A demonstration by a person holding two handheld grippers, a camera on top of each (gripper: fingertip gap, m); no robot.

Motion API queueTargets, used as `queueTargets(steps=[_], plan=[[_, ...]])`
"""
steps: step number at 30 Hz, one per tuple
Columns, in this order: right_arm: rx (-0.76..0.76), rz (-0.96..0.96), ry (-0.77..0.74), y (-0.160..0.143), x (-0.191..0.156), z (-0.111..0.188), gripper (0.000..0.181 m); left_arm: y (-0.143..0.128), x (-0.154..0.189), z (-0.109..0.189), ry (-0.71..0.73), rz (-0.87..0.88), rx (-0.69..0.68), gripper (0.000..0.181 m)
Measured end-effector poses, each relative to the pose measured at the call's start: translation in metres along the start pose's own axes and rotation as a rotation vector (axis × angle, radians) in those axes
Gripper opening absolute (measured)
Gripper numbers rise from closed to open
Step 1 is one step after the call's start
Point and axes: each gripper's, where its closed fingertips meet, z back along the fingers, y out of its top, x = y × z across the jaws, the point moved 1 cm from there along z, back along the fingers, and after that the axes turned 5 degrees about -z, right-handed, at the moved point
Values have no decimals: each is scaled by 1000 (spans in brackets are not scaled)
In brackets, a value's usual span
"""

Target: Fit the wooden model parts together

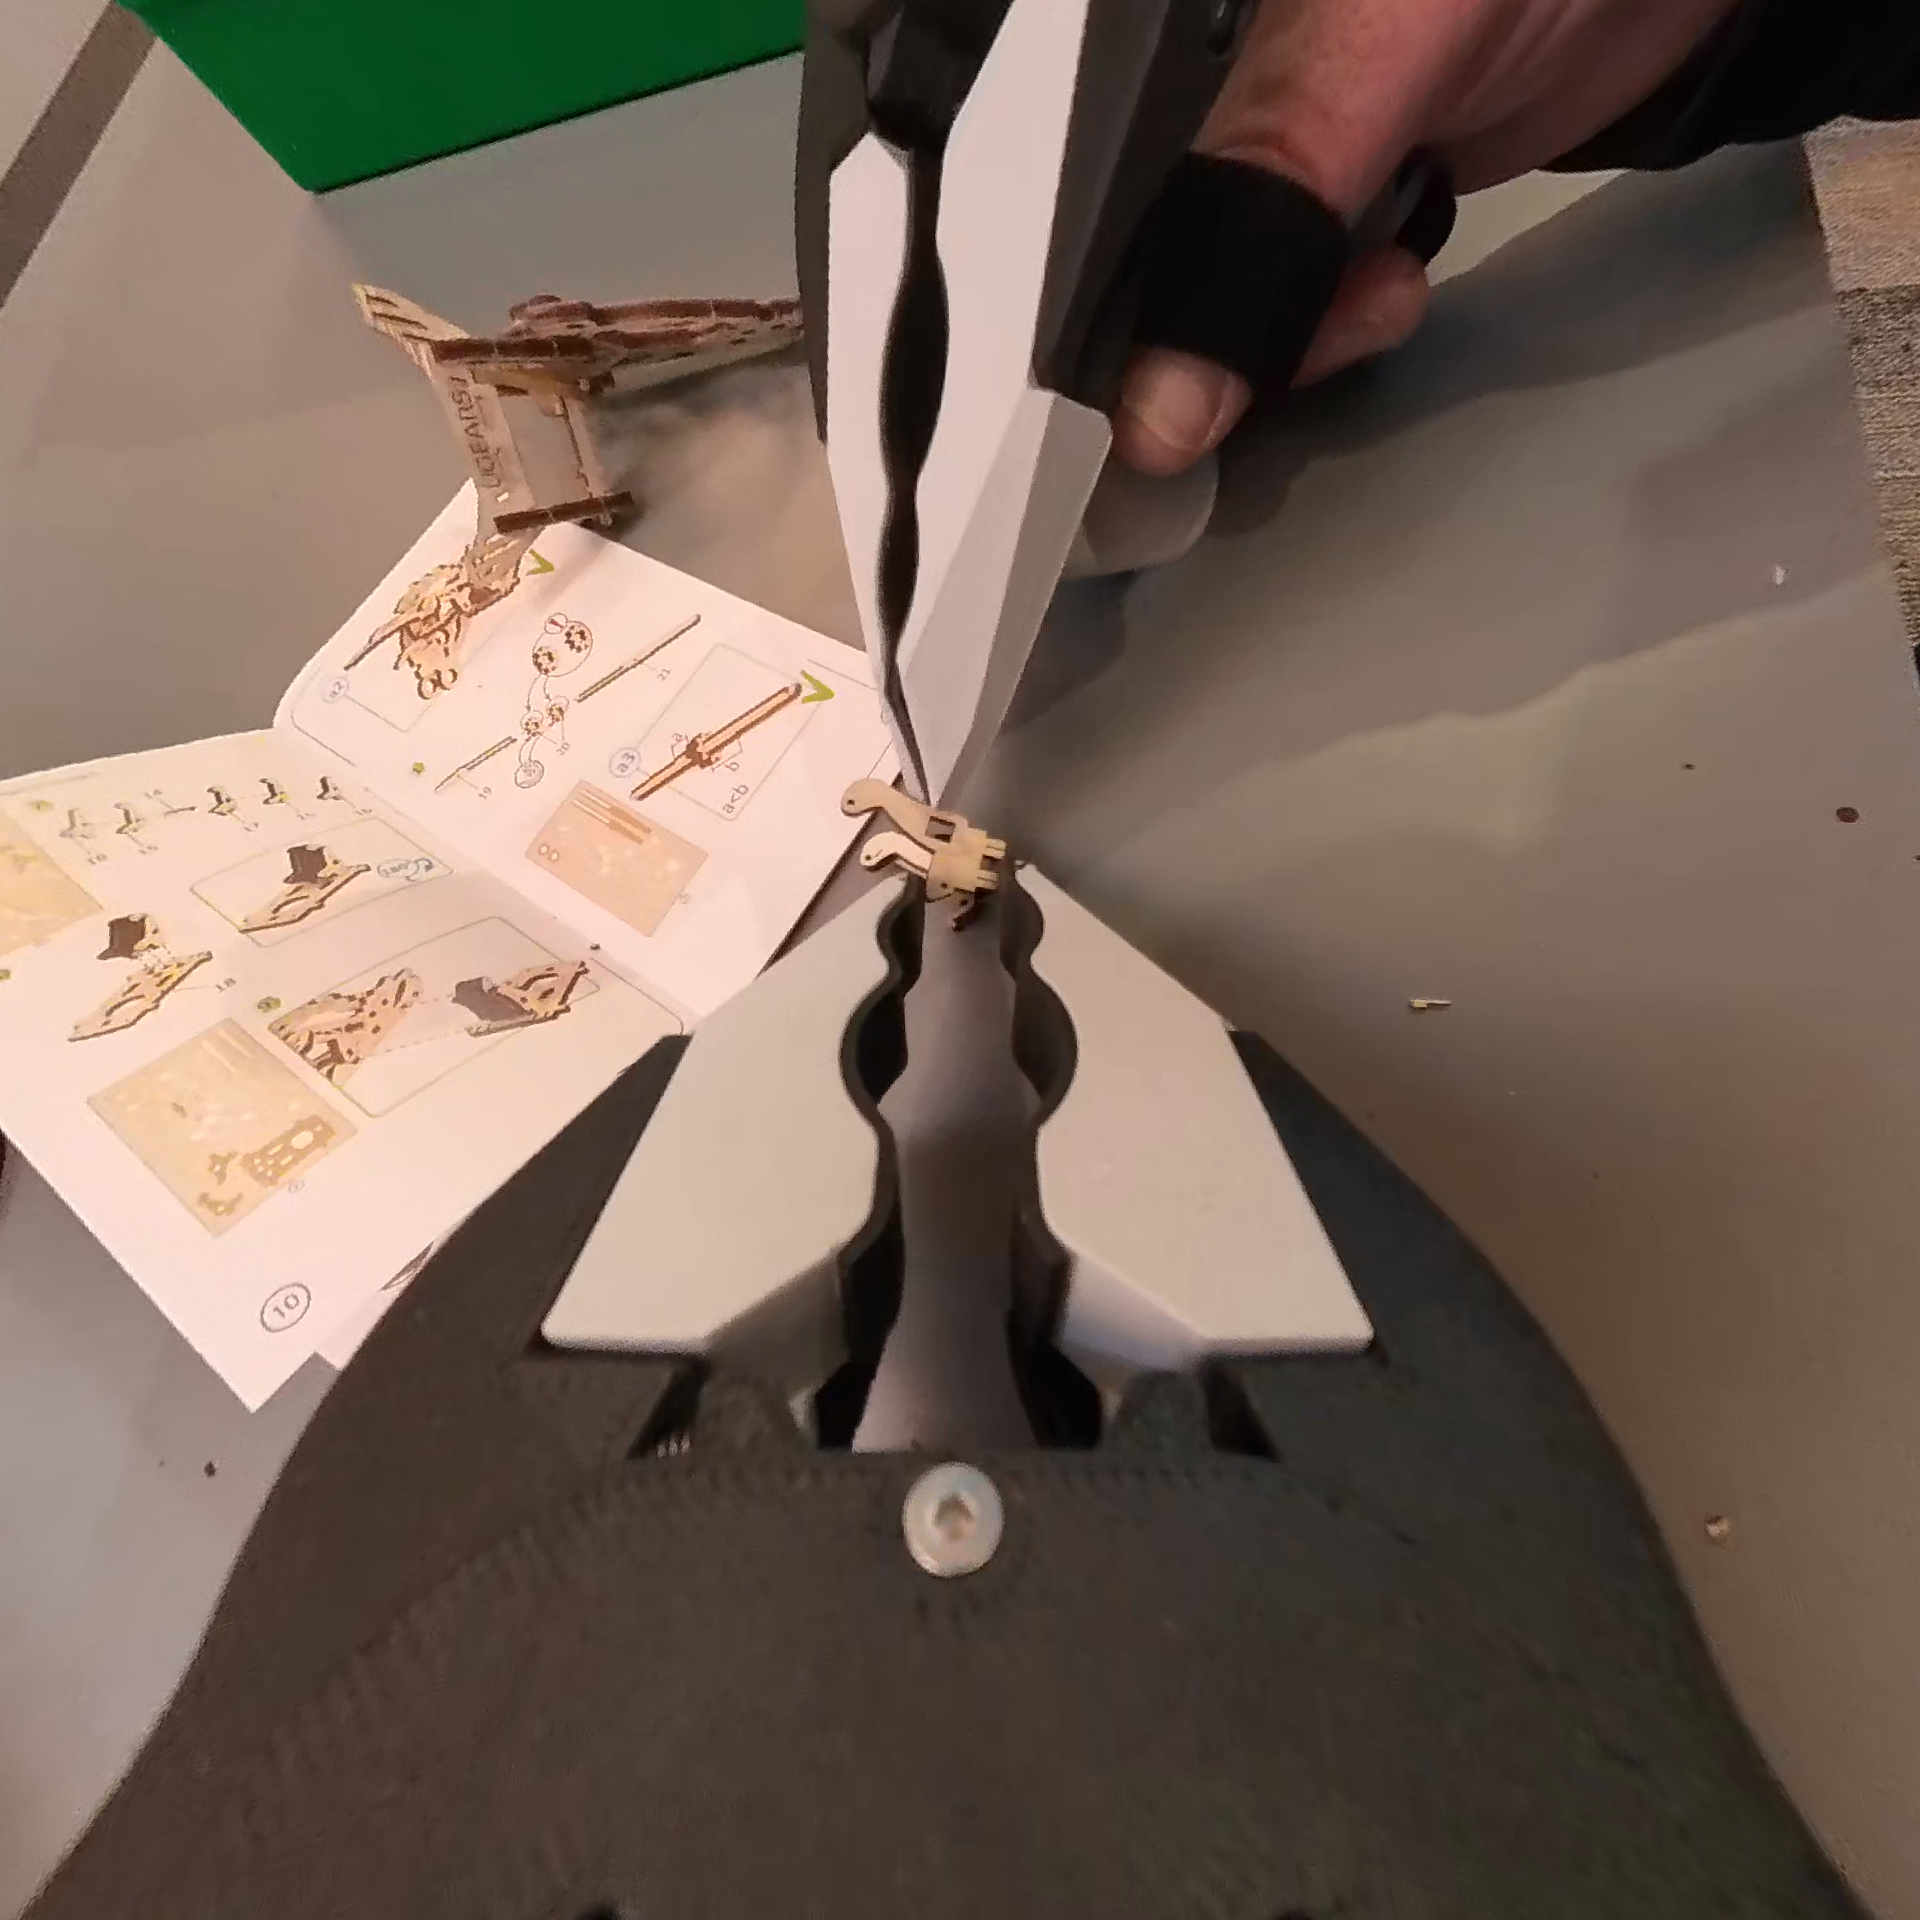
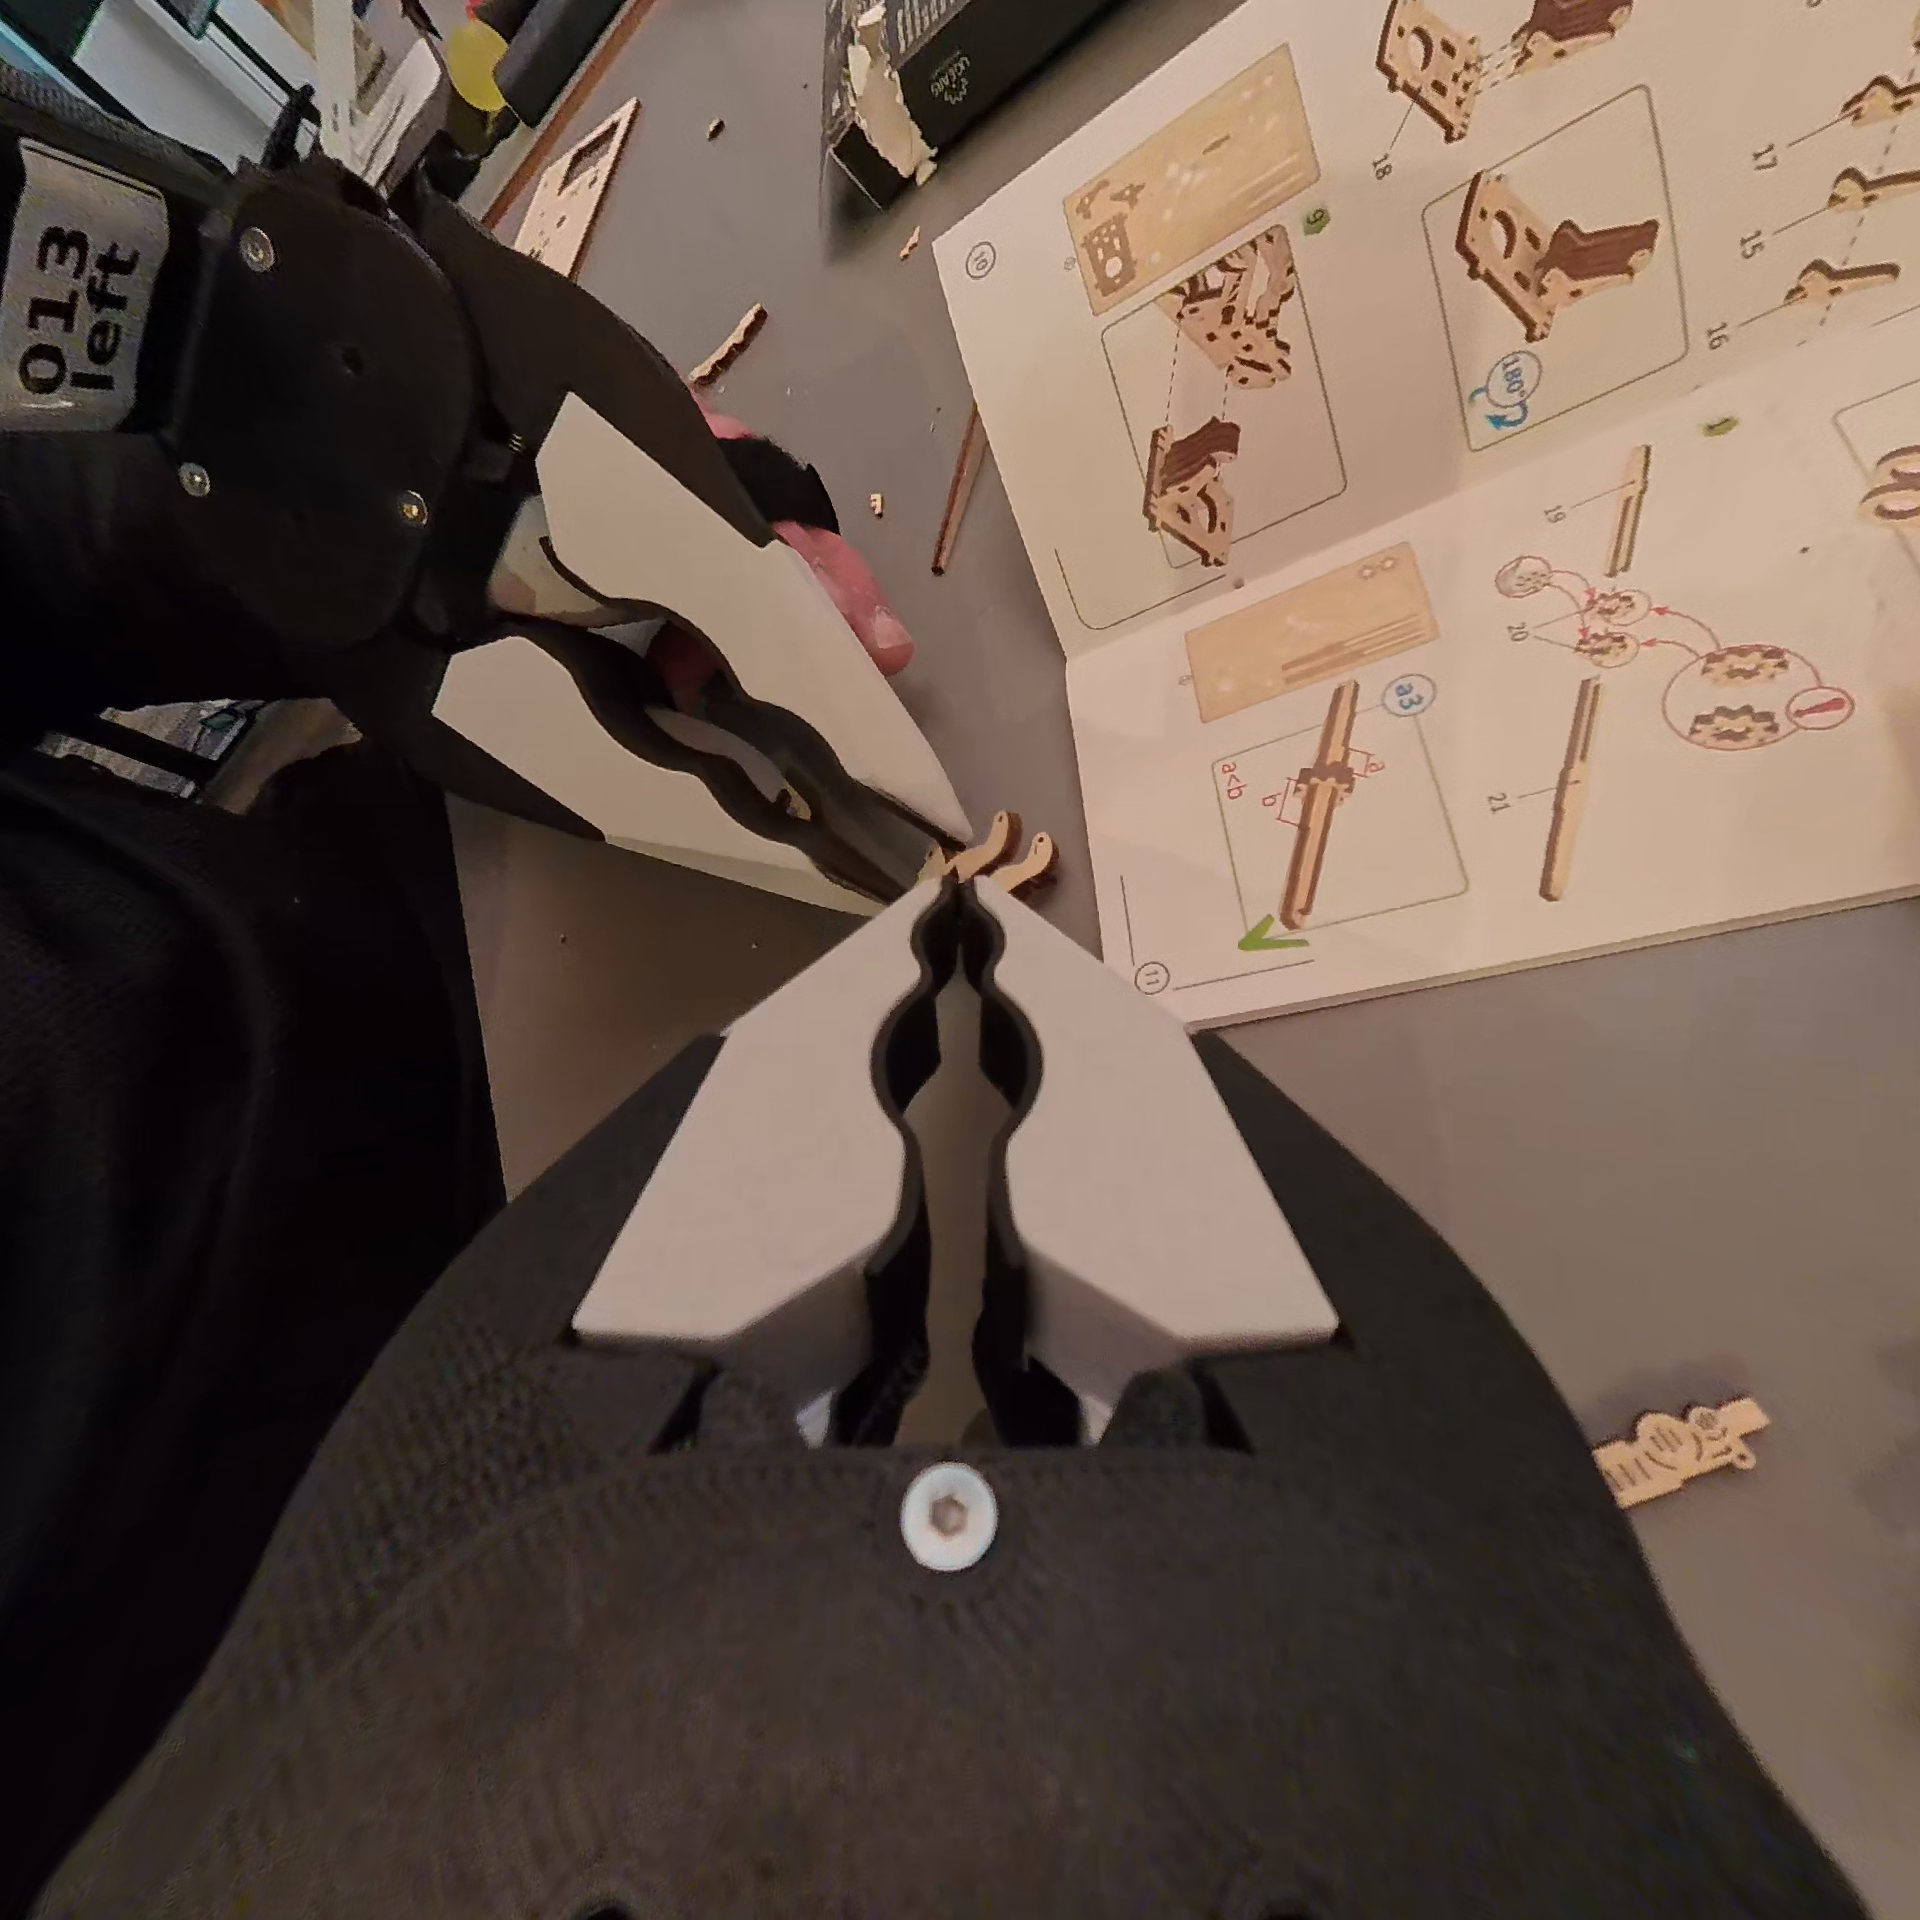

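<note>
Left tongs: white fingers with black wavy pads, tips clamped on the lower end of the small pale wooden sub-assembly; in the right wrist view these tongs enter from the upper left.
Right tongs: tips drawn together on the same wooden sub-assembly; in the left wrist view they descend from above, held by a hand with black finger sleeves.
Wooden sub-assembly: two curved hook-ended strips joined to a notched block, held just above the grey surface, beside the booklet's edge.
Open white instruction booklet: lies flat on the surface, left of the tongs in the left wrist view.
Partly built light-brown wooden model: stands beyond the booklet, near a green box.
Flat engraved wooden piece: lies alone on the surface, well apart from the tongs.
Loose wood scraps: scattered beyond the left tongs, near a dark carton.
</note>
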Motion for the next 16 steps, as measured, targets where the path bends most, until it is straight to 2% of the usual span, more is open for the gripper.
queueTargets(steps=[1, 14, 16], plan=[[-2, -2, 0, 0, 0, 0, 0, 0, 0, 0, -1, -2, -4, 12], [52, -26, 51, 8, -1, 6, 0, -1, -1, -2, -14, 23, -18, 11], [47, -23, 56, 8, -2, 6, 4, 0, -1, -2, -13, 28, -19, 12]])
